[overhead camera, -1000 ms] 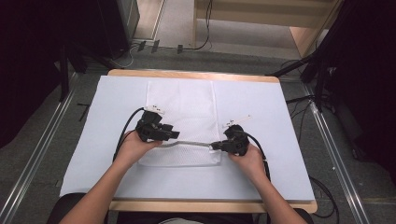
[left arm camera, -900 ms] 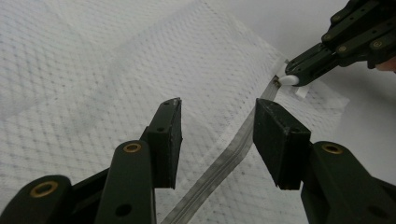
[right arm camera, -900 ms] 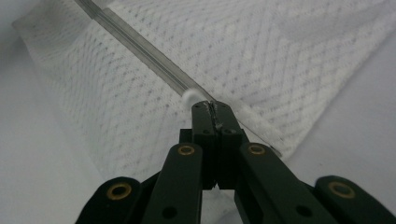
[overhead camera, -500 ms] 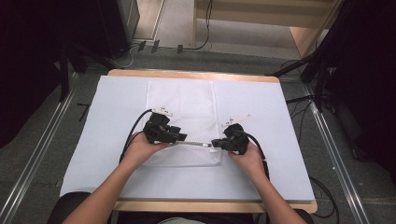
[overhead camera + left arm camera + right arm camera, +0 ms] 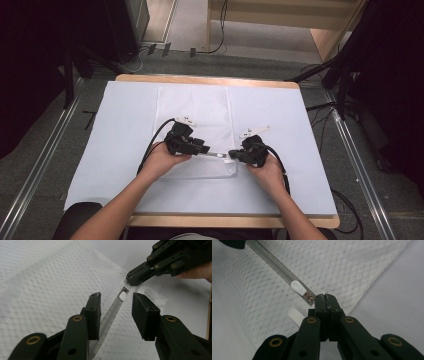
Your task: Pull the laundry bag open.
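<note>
A: What's on the desk?

B: A white mesh bag lies flat on the pale cover, about in the middle. Its near edge carries a grey zipper, and that edge is lifted off the desk between the two grippers.

A: Where is the zipper's pull?

B: The white zipper pull sits near the right end of the zipper, just ahead of the right gripper's tips. In the left gripper view it shows beyond the jaws, close under the other gripper's tip.

A: What is the right gripper doing?

B: The right gripper is closed tight, its two jaws pressed together, and they pinch the end of the zipper right beside the pull. A short white tab of the bag pokes out next to its jaws.

A: And the left gripper?

B: The left gripper has its jaws apart, one on each side of the zipper tape. They have just been closing in on it, but there are gaps between the pads and the tape, so nothing is gripped. The tape runs between the jaws and on toward the pull.

A: How do the two grippers stand to each other?

B: In the high view they face each other tip to tip, near one another, over the bag's near edge, each in a hand with a black cable trailing back.
</note>
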### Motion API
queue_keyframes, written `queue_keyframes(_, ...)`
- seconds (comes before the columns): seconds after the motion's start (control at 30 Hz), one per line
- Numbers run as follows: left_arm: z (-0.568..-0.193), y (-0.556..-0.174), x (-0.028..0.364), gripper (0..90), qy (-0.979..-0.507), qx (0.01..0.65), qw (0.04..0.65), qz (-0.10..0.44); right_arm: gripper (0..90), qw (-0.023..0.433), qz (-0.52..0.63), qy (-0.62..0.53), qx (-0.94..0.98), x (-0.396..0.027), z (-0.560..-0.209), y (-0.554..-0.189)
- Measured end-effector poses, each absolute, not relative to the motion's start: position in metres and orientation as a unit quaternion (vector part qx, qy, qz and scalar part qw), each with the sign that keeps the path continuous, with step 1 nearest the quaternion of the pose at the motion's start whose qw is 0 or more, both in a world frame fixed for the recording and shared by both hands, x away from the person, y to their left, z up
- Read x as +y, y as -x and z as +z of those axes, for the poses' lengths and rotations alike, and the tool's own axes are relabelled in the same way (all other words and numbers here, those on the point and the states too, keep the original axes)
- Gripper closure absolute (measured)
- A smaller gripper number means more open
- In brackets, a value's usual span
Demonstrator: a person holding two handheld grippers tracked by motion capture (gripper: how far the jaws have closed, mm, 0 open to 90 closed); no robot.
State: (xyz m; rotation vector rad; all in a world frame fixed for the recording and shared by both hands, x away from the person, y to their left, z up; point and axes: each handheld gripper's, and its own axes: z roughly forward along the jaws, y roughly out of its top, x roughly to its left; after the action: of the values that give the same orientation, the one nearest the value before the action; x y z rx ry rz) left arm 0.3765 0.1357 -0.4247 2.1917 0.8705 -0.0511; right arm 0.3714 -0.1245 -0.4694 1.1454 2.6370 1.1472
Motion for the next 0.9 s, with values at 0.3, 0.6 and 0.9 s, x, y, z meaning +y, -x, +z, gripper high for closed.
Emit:
queue_keyframes(0.3, -0.437, -0.379, 0.117, 74.8, -0.865, 0.338, 0.370, -0.039, 89.8, 0.037, 0.372, -0.362, 0.854, -0.123, -0.470, -0.368)
queue_keyframes(0.6, -0.446, -0.384, 0.108, 81.5, -0.860, 0.345, 0.372, -0.061, 89.7, 0.041, 0.372, -0.365, 0.853, -0.123, -0.470, -0.367)
queue_keyframes(0.9, -0.457, -0.386, 0.097, 81.5, -0.864, 0.344, 0.360, -0.068, 89.5, 0.045, 0.366, -0.361, 0.857, -0.120, -0.470, -0.365)
